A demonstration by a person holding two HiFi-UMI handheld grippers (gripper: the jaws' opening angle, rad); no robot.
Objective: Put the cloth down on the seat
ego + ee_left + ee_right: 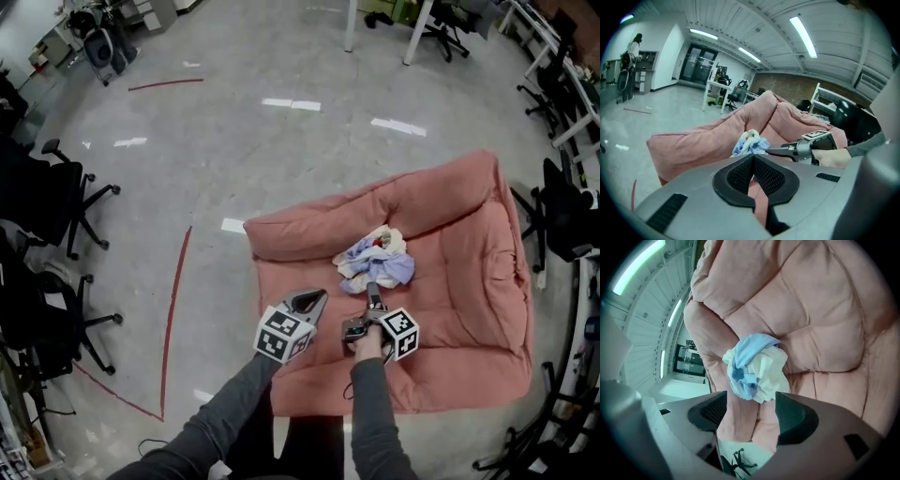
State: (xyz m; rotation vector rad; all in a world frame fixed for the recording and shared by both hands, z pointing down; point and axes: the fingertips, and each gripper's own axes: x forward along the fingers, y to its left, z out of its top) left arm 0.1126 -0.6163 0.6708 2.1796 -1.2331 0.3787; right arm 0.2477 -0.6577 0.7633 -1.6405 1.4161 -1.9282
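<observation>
Two grippers, one cloth, one seat: entries as follows.

1. Seat (450, 309): large pink padded lounger with raised, puffy borders, lying flat on a grey polished floor (234, 141). Its quilted base is bare apart from item 2.

2. Cloth (375, 262): crumpled bundle of pale blue and cream-white fabric. It rests on the seat's base, close under the rear border, and nothing holds it. From the right gripper it sits at 12 o'clock, just past the tips.

3. Right gripper (372, 295): jaws spread wide, with pink cushion showing through the gap. The cloth lies beyond the pads, not between them. Whether a tip brushes its near edge cannot be told. The gripper is carried in a hand (367, 345) over the front half of the seat and angled downward.

4. Left gripper (314, 298): jaws pressed together at the tips, nothing caught between the mesh pads. It is held over the seat's front-left part, at 9 o'clock from the right gripper and apart from it, clear of the cloth.

5. Sleeves (234, 412): dark grey, both entering from 6 o'clock.

6. Surroundings: black office chairs (66, 202) at 9 o'clock of the seat, well apart. A red tape line (173, 309) runs on the floor between chairs and seat.
</observation>
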